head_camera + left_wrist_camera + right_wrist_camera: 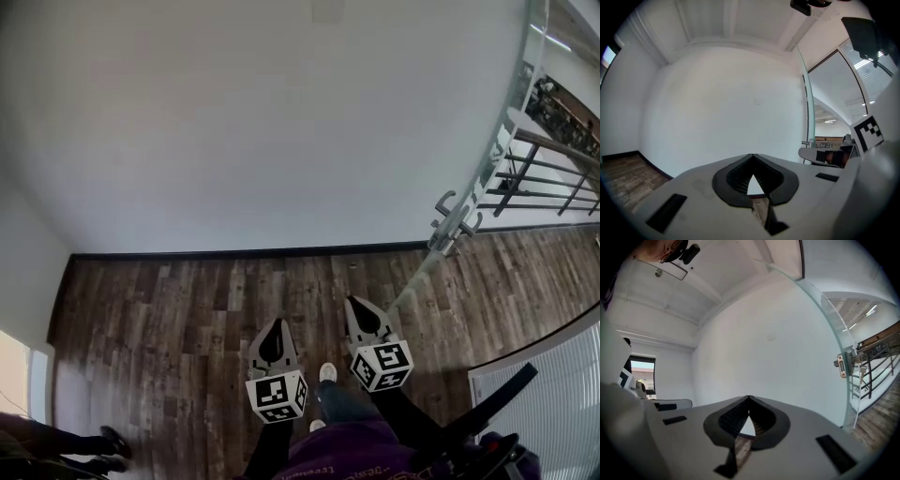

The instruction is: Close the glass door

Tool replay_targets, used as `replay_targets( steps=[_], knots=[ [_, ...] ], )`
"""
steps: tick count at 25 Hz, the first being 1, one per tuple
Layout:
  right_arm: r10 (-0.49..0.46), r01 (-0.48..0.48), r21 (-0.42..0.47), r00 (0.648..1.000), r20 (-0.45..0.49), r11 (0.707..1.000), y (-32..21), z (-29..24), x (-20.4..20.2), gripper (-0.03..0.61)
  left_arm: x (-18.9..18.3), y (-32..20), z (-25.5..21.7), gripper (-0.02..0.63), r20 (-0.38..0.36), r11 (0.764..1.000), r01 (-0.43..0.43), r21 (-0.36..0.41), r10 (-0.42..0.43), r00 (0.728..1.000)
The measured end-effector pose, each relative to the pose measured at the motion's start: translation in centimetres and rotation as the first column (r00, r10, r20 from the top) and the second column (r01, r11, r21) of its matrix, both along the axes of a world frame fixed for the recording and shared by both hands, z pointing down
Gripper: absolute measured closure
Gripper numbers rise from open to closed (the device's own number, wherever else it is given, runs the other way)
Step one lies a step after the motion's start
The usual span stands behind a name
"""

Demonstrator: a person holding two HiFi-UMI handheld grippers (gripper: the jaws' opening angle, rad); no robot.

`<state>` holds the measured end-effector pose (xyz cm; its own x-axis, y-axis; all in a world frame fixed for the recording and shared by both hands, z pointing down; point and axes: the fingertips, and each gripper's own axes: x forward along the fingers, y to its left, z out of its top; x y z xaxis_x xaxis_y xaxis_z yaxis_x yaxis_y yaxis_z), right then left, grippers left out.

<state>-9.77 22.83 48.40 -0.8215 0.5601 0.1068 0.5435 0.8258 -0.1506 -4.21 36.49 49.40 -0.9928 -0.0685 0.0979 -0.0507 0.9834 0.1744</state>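
The glass door [511, 122] stands open at the right, its edge running from the top right down to the wood floor. Its metal lever handle [454, 223] sticks out about halfway down the edge. The same handle and lock plate [841, 366] show at the right of the right gripper view, and the door's edge [809, 117] stands right of centre in the left gripper view. My left gripper [275, 327] and right gripper [352, 305] are held side by side above the floor, both shut and empty, pointing at the white wall. The right one is nearer the door, still apart from the handle.
A white wall [244, 122] with a dark baseboard [244, 252] fills the view ahead. Beyond the door a metal railing [544, 178] runs along a landing. A person's foot [327, 372] is on the wood floor between the grippers. Another person's shoes [112, 441] show at the lower left.
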Motion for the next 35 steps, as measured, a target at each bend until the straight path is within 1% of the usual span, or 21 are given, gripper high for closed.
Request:
replay_targets(
  steps=[6, 11, 16, 19, 22, 27, 31, 35],
  knots=[
    [-0.018, 0.018, 0.013, 1.0, 0.0, 1.0, 1.8, -0.6, -7.1, 0.581, -7.3, 1.2, -0.8, 0.614, 0.008, 1.0, 0.003, 0.008, -0.003, 1.0],
    [-0.018, 0.018, 0.017, 1.0, -0.003, 1.0, 2.6, -1.1, -12.8, 0.581, -13.0, 1.9, -0.8, 0.614, -0.005, 1.0, 0.003, 0.018, -0.003, 1.0],
    [-0.007, 0.008, 0.025, 1.0, -0.007, 1.0, 2.2, -1.6, -18.4, 0.581, -19.4, 1.0, -1.1, 0.614, -0.012, 0.999, -0.028, 0.02, 0.028, 1.0],
    [0.008, -0.008, 0.029, 1.0, -0.002, 1.0, 1.3, -1.8, -21.1, 0.581, -22.4, -0.1, -1.5, 0.614, -0.004, 0.998, -0.054, 0.017, 0.054, 0.999],
    [0.031, -0.031, 0.027, 1.0, -0.002, 0.999, 0.2, -1.5, -23.0, 0.581, -24.5, -1.5, -1.1, 0.614, -0.004, 0.996, -0.083, 0.017, 0.083, 0.997],
    [0.05, -0.05, 0.042, 0.999, 0.011, 0.998, -1.1, -1.5, -24.7, 0.581, -27.3, -3.6, -0.6, 0.614, -0.011, 0.991, -0.133, 0.019, 0.133, 0.991],
    [0.104, -0.104, 0.039, 0.995, 0.01, 0.994, -3.0, -1.3, -25.8, 0.581, -29.1, -5.9, -0.7, 0.614, -0.008, 0.98, -0.2, 0.012, 0.2, 0.98],
    [0.158, -0.158, 0.034, 0.987, 0.005, 0.987, -4.7, -1.0, -26.7, 0.581, -30.9, -8.0, -0.3, 0.614, -0.013, 0.964, -0.267, 0.009, 0.267, 0.964]
  ],
)
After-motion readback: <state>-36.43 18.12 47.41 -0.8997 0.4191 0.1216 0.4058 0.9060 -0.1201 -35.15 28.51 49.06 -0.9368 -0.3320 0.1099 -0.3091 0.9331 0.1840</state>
